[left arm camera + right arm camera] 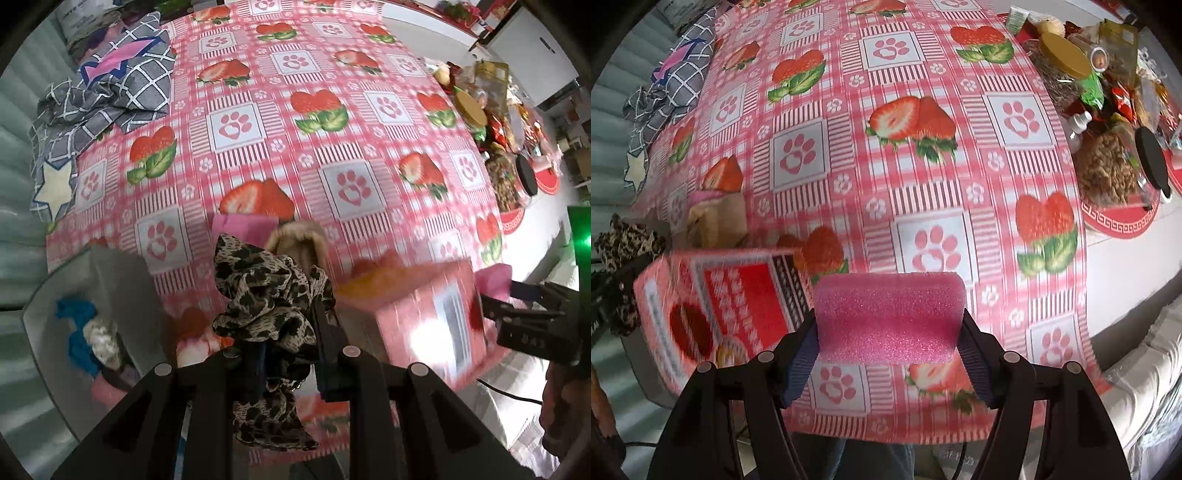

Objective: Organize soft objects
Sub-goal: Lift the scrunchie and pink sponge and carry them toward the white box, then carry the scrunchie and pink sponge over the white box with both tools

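My left gripper (291, 354) is shut on a leopard-print scrunchie (269, 291) and holds it above the table's near edge. My right gripper (888, 350) is shut on a pink sponge (888, 317), bent between the pads, above the table's front edge. The right gripper (491, 299) also shows at the right of the left wrist view, with the sponge (493, 278). The scrunchie (620, 251) shows at the left edge of the right wrist view. A pink patterned box (713, 314) stands between the grippers, blurred. A beige furry item (299, 243) and a pink cloth (243, 225) lie behind the scrunchie.
A grey bin (110, 280) at the left holds blue, white and pink soft items. A grey checked quilt (110, 88) lies at the table's far left. Jars and snack packets (1108, 110) crowd the right side beyond the strawberry tablecloth (886, 166).
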Action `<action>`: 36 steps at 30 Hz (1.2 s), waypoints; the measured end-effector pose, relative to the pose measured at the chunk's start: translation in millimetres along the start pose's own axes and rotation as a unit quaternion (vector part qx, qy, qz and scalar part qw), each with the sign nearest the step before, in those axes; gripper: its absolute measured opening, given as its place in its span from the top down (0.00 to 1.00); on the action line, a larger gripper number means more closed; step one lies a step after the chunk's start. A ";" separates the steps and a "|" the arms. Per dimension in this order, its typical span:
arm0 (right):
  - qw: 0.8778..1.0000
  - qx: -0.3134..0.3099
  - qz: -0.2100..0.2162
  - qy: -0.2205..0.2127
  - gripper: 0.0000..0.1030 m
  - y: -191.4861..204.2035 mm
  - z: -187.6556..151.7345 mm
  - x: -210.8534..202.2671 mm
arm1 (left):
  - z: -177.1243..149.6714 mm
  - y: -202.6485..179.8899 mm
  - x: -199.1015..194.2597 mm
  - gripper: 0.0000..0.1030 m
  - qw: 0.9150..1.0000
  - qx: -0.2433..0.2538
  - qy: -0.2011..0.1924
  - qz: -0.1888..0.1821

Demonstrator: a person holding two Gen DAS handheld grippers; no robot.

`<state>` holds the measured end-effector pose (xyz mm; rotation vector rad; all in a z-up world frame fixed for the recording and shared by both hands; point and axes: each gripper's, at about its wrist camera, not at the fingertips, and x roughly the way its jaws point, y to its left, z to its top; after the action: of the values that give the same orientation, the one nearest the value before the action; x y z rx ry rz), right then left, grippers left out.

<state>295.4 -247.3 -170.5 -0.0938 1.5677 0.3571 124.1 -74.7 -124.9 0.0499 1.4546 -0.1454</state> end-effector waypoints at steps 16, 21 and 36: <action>1.000 0.004 0.001 -0.015 0.31 12.9 -74.2 -19.7 | -86.0 1.0 -34.7 0.79 1.000 0.018 -0.015 -0.015; 1.000 -0.004 0.007 -0.021 0.31 25.6 -93.6 -25.7 | -102.3 6.3 -45.7 0.79 0.999 0.018 -0.028 -0.016; 0.998 -0.055 0.009 -0.041 0.31 76.5 -125.7 -39.3 | -137.5 39.8 -69.3 0.79 0.998 -0.011 -0.059 -0.017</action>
<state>154.9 -216.9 -120.5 -0.1480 1.4680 0.4563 -13.9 -13.8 -74.3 -0.0015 1.3403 -0.1570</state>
